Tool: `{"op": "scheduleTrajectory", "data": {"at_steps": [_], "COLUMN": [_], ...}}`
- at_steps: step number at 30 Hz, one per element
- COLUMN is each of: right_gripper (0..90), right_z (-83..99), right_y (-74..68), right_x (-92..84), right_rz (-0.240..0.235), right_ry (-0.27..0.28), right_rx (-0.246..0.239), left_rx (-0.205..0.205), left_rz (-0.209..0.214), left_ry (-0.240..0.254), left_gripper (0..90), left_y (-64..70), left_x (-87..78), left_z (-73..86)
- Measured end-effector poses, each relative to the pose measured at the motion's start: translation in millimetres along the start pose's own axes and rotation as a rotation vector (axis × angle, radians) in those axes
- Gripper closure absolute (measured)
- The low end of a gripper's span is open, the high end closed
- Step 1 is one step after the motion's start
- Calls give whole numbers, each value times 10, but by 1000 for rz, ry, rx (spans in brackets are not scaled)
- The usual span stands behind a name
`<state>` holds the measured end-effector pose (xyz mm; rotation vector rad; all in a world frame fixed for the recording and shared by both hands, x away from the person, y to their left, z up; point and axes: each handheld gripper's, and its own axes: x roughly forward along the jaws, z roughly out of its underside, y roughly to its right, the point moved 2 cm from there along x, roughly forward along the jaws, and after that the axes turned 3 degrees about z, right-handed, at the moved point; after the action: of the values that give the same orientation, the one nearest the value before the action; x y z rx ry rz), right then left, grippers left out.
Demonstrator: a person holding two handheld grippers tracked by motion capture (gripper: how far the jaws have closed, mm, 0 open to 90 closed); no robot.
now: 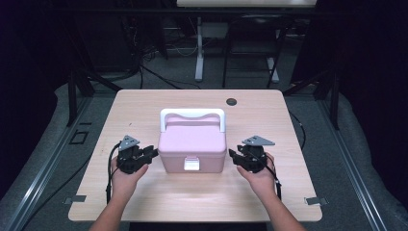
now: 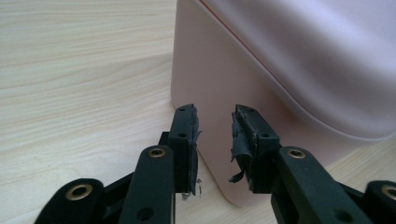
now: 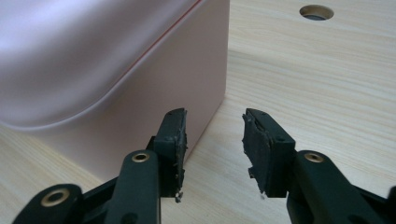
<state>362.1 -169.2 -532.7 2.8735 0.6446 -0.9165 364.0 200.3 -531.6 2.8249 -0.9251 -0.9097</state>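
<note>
A pink lidded box [image 1: 192, 144] with a white handle [image 1: 192, 114] and a white front latch [image 1: 191, 164] stands shut in the middle of the table. My left gripper [image 1: 153, 153] is held just off the box's left side, fingertips pointing at it. In the left gripper view the gripper [image 2: 215, 135] is open, with the box's corner [image 2: 280, 60] close behind the gap and nothing between the pads. My right gripper [image 1: 232, 155] sits beside the box's right side. In the right gripper view the gripper [image 3: 214, 135] is open too, the box wall [image 3: 93, 60] just left of it.
The light wooden table [image 1: 144, 110] has a round cable hole [image 1: 231, 101] behind the box, also seen from the right gripper [image 3: 316, 11]. Bare wood lies in front of the box and at both sides. Beyond the far edge are desk legs and cables on a dark floor.
</note>
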Motion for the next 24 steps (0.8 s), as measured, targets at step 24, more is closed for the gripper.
{"op": "scheduleTrajectory", "data": {"at_steps": [24], "right_gripper": [751], "right_z": [110], "right_y": [-143], "right_x": [110], "right_rz": [-10], "right_ry": [15], "right_rx": [6], "left_rx": [45], "left_rz": [7], "left_ry": [2], "left_gripper": [881], "left_y": [96], "left_x": [74], "left_z": [92]}}
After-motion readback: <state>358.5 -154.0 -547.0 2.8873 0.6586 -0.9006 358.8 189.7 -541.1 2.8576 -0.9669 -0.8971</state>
